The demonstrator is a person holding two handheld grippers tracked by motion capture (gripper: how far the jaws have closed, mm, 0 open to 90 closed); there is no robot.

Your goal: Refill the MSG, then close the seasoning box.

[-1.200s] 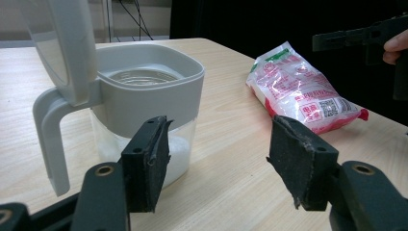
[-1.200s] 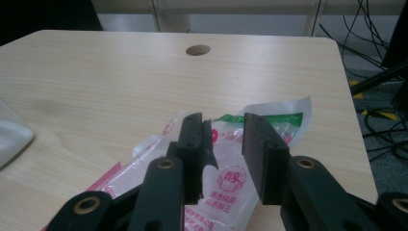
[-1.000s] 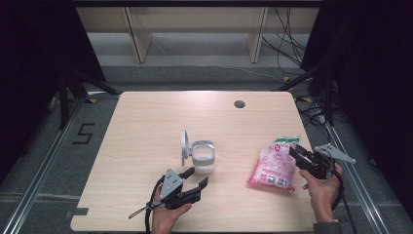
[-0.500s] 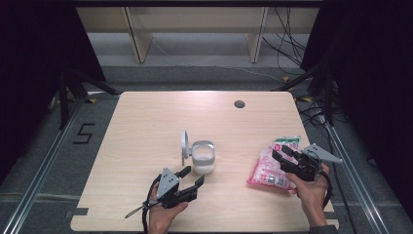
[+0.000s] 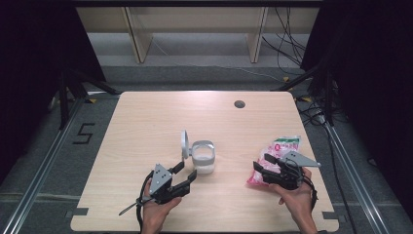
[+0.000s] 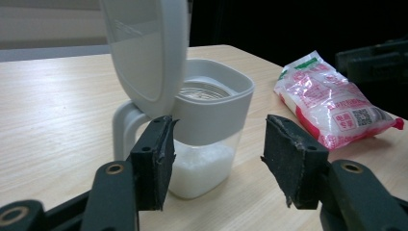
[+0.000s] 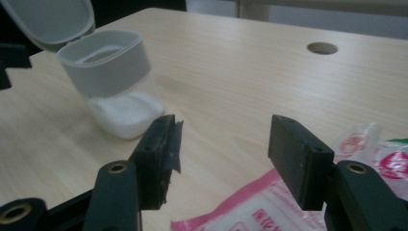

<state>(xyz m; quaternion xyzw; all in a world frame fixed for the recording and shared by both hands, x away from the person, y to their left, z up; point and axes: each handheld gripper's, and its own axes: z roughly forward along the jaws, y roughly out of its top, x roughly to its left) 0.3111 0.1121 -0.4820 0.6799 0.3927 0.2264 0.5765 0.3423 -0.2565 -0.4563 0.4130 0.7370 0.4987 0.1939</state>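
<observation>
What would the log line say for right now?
left claw: open, near jar | right claw: open, over bag | lid: up

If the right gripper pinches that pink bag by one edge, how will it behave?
The pink bag will probably sag and fold: it is soft film lying slumped on the table. Its glossy wrap may slip between the pads of the open right gripper. The loose white contents would likely shift toward the low end.

High view: looked forward and down, far above the surface (image 5: pixel 146 122).
Claw views: low, close, along the jaws.
Shared: container (image 5: pixel 203 157), bag (image 5: pixel 275 155).
</observation>
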